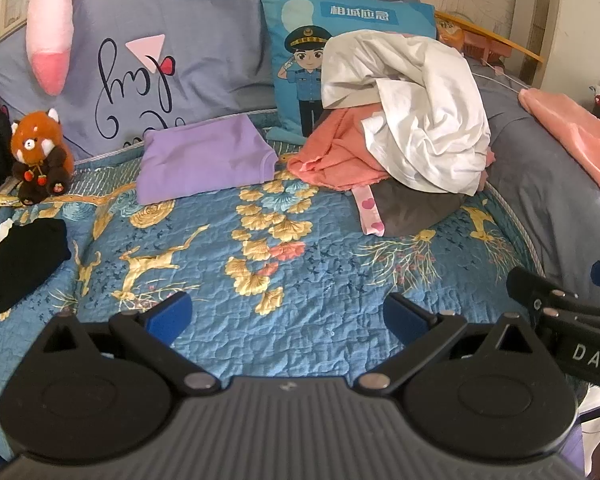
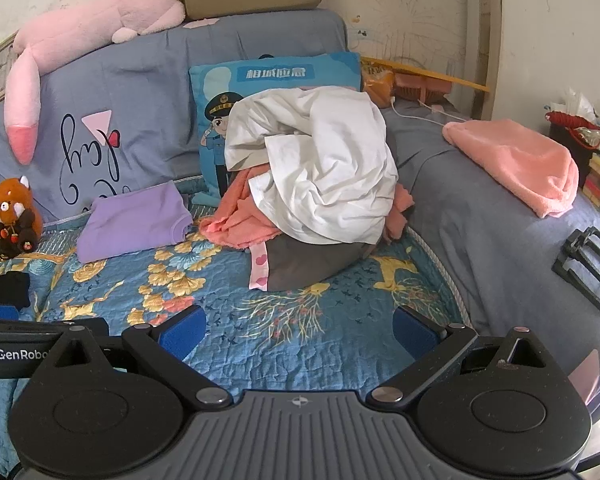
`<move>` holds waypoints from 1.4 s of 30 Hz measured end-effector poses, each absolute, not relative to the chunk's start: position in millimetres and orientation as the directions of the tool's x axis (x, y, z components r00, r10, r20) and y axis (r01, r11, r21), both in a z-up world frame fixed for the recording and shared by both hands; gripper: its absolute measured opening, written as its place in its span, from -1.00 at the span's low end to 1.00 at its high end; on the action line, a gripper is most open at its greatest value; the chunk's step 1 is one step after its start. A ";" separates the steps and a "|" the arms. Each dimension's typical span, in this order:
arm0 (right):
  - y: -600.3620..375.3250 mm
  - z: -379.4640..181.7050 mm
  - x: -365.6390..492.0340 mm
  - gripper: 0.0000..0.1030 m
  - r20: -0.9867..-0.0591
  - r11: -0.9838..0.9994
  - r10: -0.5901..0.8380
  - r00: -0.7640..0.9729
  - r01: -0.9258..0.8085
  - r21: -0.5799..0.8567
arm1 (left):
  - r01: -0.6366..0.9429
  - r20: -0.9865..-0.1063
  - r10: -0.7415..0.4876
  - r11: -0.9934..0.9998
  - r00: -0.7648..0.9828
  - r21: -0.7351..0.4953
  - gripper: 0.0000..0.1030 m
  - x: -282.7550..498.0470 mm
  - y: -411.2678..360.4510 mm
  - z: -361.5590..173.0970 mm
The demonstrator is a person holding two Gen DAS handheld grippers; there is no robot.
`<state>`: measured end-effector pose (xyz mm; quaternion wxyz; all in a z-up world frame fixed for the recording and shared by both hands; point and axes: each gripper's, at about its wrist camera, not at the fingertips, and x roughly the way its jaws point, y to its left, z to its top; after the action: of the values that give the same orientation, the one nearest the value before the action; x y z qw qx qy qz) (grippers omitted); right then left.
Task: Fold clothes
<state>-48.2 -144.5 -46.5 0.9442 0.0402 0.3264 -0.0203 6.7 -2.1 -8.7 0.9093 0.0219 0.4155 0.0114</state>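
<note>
Ahead of me on the blue quilt, a heap of unfolded clothes: a crumpled white garment on top, draped over a coral-pink one, with a grey piece flat beneath and a pink heart-printed strip at its left edge. Left of the heap, apart from it, a lilac garment lies folded flat. Far left, a black folded garment.
</note>
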 end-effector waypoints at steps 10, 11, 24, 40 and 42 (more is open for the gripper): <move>-144.5 -43.7 -50.8 0.96 -0.612 0.996 -0.011 0.791 0.061 0.061 | -0.006 -0.751 0.045 0.998 0.658 0.055 0.99 4.0 -2.2 -5.6; -144.3 -43.7 -51.0 0.96 -0.612 0.996 -0.011 0.791 0.061 0.061 | -0.007 -0.751 0.045 0.999 0.659 0.054 0.99 3.9 -1.9 -5.3; -140.4 -43.1 -51.2 0.96 -0.613 0.997 -0.011 0.790 0.055 0.053 | -0.016 -0.751 0.046 0.999 0.658 0.047 0.99 0.3 1.0 -3.4; -140.2 -50.2 -48.4 0.96 -0.622 0.998 -0.008 0.783 0.050 0.050 | -0.019 -0.765 0.050 0.999 0.643 0.049 0.99 4.3 2.2 -11.3; -142.1 -55.8 -45.8 0.97 -0.626 0.997 -0.012 0.780 0.055 0.050 | -0.022 -0.767 0.047 0.999 0.640 0.043 0.99 6.2 3.7 -15.6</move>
<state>-45.8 -142.1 -55.8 0.9428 0.0327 0.3313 -0.0177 6.2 3.7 -15.6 0.9054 0.0150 0.4240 0.0189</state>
